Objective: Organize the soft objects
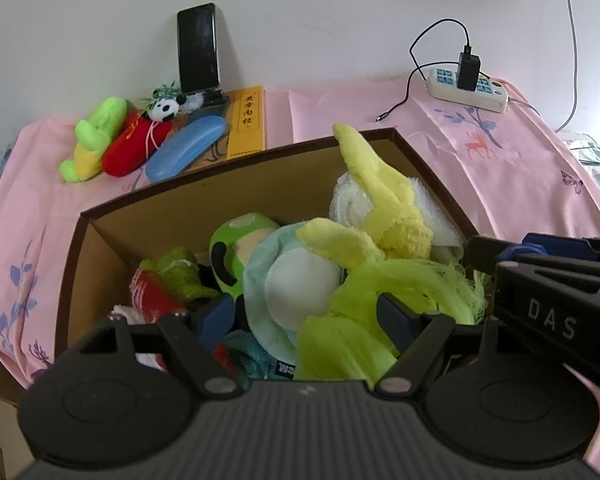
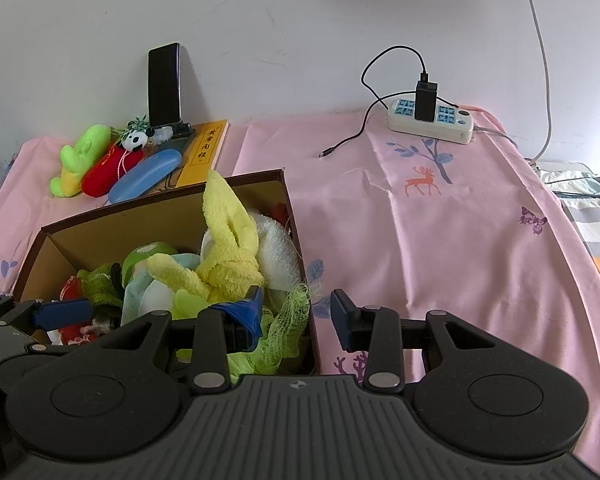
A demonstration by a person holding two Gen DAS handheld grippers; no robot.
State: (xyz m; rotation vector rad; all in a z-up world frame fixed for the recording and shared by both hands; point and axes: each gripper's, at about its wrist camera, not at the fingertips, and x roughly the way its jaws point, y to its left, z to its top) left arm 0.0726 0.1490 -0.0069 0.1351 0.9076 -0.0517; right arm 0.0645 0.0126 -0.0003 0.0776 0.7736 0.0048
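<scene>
Your left claw [image 1: 306, 316] hangs released over the cardboard box [image 1: 204, 188], pads either side of the lime mesh cloth [image 1: 340, 336] without pressing. Your right claw [image 2: 296, 312] sits released at the box's right wall. Yellow towel [image 2: 224, 240] pokes above the box's soft pile.

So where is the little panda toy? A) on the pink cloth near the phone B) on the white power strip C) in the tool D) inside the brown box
A: the little panda toy sits outside the brown box, just below the phone, beside the red plush.
</scene>
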